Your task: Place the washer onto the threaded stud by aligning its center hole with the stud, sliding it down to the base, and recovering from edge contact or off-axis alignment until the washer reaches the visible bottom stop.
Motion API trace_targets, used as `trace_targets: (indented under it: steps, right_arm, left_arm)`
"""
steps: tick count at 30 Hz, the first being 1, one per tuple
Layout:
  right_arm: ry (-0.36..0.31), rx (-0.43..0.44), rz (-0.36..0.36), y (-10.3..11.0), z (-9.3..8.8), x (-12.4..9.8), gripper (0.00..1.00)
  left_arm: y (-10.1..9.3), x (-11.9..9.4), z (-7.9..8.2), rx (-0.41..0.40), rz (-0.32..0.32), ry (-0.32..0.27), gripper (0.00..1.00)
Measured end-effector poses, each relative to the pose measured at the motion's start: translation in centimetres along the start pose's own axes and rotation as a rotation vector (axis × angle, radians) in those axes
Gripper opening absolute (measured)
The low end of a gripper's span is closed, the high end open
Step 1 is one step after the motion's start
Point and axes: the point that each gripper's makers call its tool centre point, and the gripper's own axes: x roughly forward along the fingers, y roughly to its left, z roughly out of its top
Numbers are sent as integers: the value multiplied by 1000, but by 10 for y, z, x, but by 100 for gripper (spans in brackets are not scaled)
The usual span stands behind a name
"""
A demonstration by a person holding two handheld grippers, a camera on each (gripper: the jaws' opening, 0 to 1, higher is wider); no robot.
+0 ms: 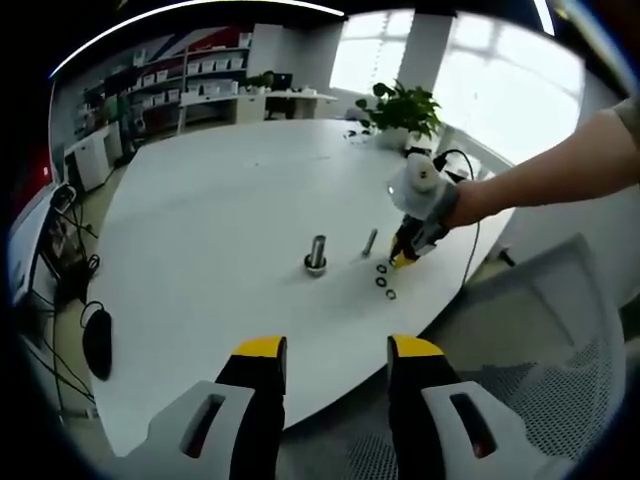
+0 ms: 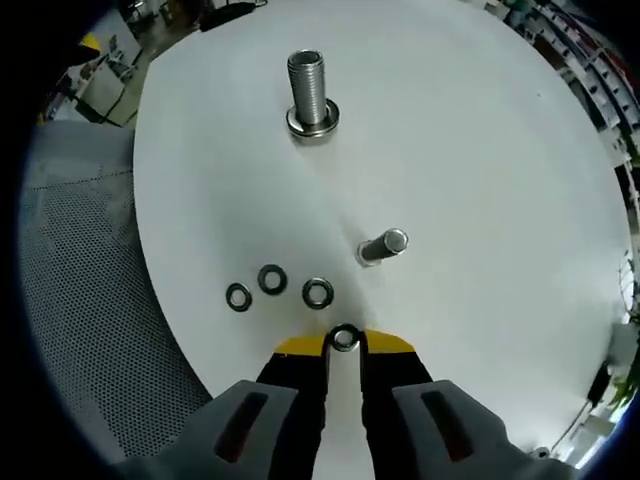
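Observation:
The threaded stud (image 2: 309,88) stands upright on the white table (image 2: 480,150), with a ring-like flange at its base (image 2: 312,124). Three loose washers (image 2: 272,279) lie in a row nearer to me. A further washer (image 2: 345,338) sits flat between the yellow tips of my right gripper (image 2: 344,343), which is shut on its edges. In the left gripper view the stud (image 1: 316,250) is mid-table, and the right gripper (image 1: 404,256), held by a person's hand, touches down beside the washers (image 1: 384,281). My left gripper (image 1: 335,350) hovers open over the table's near edge, holding nothing.
A short bolt (image 2: 383,246) lies on its side between the stud and the washers. A mesh chair (image 2: 90,300) stands by the table edge. A potted plant (image 1: 402,108) and cables sit at the far side, and a dark mouse-like object (image 1: 97,342) lies at the left.

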Motion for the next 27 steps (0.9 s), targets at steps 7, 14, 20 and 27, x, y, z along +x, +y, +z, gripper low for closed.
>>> trace_targets:
  steps: [7, 14, 20, 27]
  right_arm:
    - [-21, 25, 3, -9, 1, -14, 13]
    - [-50, -2, -4, -20, 10, -33, 13]
    - [-79, -2, -13, -26, 17, -46, 13]
    - [-113, -60, -33, -28, 31, -62, 13]
  left_arm:
    - [0, 0, 1, -1, 1, -3, 38]
    - [-2, 0, 1, -9, -10, -7, 39]
    - [-1, 0, 1, -7, -8, -8, 39]
    - [0, 0, 1, -2, -5, -5, 39]
